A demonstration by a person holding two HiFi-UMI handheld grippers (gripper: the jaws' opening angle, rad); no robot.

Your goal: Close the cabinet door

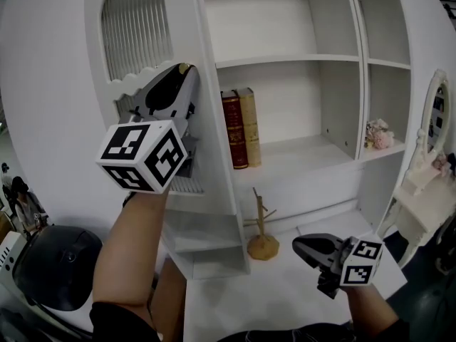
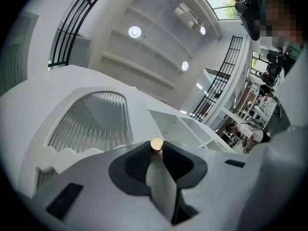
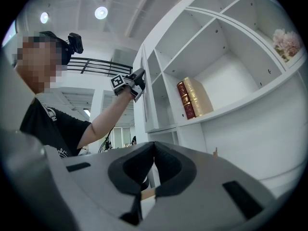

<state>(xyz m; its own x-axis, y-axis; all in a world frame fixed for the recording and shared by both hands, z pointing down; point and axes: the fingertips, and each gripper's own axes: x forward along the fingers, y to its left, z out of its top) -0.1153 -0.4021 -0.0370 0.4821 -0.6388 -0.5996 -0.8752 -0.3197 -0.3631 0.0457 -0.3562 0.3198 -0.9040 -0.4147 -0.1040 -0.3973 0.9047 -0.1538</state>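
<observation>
White cabinet (image 1: 285, 20) filled the background, standing on a white desk (image 1: 285, 291), with open shelf compartments facing the camera. Cabinet door (image 1: 64, 120) was open, swung out to the left of the shelves, arched ribbed window in its upper half. From the right gripper view the door (image 3: 144, 95) showed nearly edge-on, standing out from the cabinet front.

Left gripper (image 1: 187, 73) was raised at the door's free edge, tilted upward. Its fingers pinched the small round tan knob (image 1: 185, 67); the left gripper view confirmed it, knob (image 2: 156, 144) right at the fingertips of that gripper (image 2: 156, 151), door edge running down between the pads. The same gripper (image 3: 141, 74) was also visible from the right side, up against the door.

Right gripper (image 1: 298, 246) was low over the desk at lower right, well apart from the door. Fingers pressed together, tips touching, nothing between them (image 3: 153, 146).

Shelf contents: red book (image 1: 233, 130) and tan book (image 1: 249, 127) upright, touching, at the left end of the middle shelf. Pink flowers (image 1: 379, 135) on the right shelf. Small wooden branch stand (image 1: 262, 226) on the desk below the books.
</observation>
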